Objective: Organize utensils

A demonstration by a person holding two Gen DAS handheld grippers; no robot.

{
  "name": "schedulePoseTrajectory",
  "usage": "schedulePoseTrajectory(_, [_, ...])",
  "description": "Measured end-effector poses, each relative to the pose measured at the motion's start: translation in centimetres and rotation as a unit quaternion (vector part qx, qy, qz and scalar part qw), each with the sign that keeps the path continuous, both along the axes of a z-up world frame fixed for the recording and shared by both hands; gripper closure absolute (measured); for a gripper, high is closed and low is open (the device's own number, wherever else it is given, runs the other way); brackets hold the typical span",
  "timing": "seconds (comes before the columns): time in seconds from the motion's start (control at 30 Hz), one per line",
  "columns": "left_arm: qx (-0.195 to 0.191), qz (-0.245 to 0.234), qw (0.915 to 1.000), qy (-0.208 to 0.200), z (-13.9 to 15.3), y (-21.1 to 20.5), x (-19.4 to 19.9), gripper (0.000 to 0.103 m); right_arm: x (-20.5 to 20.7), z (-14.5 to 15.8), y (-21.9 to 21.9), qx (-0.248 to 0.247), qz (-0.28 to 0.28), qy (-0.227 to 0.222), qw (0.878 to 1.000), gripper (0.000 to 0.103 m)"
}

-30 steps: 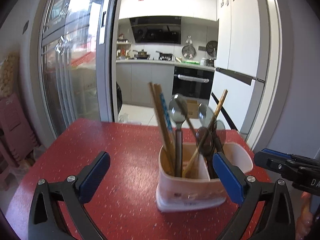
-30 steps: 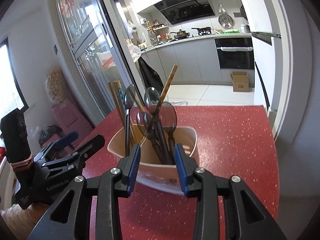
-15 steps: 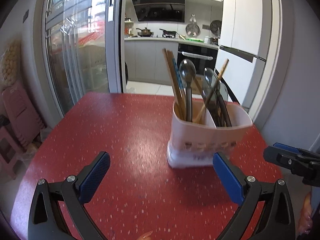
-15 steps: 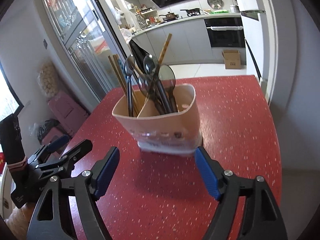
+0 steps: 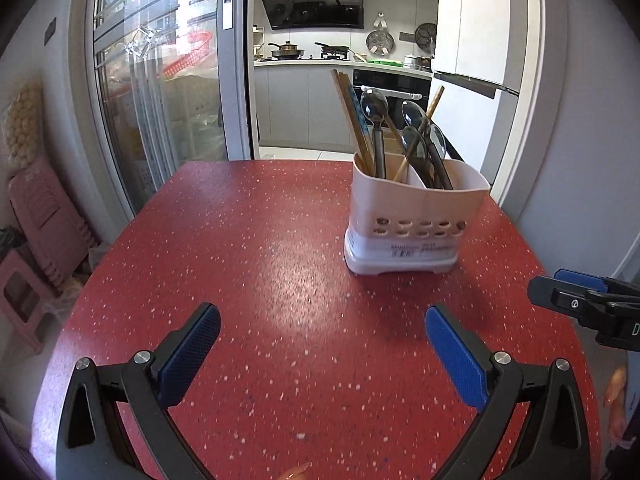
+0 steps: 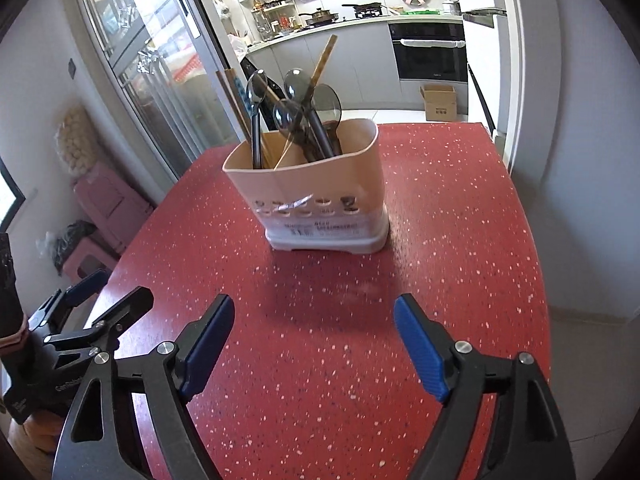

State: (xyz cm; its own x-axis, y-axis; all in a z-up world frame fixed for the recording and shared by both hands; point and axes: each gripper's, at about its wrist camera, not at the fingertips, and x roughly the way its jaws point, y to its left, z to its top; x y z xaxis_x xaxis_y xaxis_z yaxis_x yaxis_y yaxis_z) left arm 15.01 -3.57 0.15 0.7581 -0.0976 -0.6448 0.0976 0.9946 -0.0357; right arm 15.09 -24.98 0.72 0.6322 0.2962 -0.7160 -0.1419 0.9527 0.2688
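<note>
Well apart, both left gripper (image 5: 322, 346) and right gripper (image 6: 314, 338) gape wide, holding nothing.

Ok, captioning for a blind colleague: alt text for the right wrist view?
A pink caddy holding spoons and chopsticks stands on a red table, beyond the open right gripper. The left gripper shows at lower left.

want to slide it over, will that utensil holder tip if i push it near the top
Probably, if pushed high: the utensil holder is tall on a narrow foot, and its spoons and chopsticks stand well above the rim. Pushing low looks safer. The plastic walls may flex.
</note>
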Motion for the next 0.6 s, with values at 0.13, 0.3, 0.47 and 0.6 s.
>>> schedulePoseTrajectory(0.13, [0.002, -0.001, 1.0000, 0.000, -0.1, 0.2, -1.0, 0.000, -1.3, 0.0, 0.4, -0.001, -0.001, -0.006, 1.000, 0.000])
schedulePoseTrajectory(0.3, [0.005, -0.003, 1.0000, -0.001, -0.1, 0.2, -2.2, 0.000, -2.5, 0.0, 0.7, -0.013, -0.008, -0.011, 1.000, 0.000])
schedulePoseTrajectory(0.47, [0.008, -0.003, 1.0000, 0.003, -0.4, 0.1, -3.2, 0.000, -3.8, -0.3, 0.8, -0.018, -0.009, -0.007, 1.000, 0.000])
schedulePoseTrajectory(0.6, [0.013, -0.006, 0.9999, 0.009, -0.9, -0.1, -4.0, 0.000, -4.7, -0.8, 0.6, -0.028, -0.021, -0.002, 0.999, 0.000])
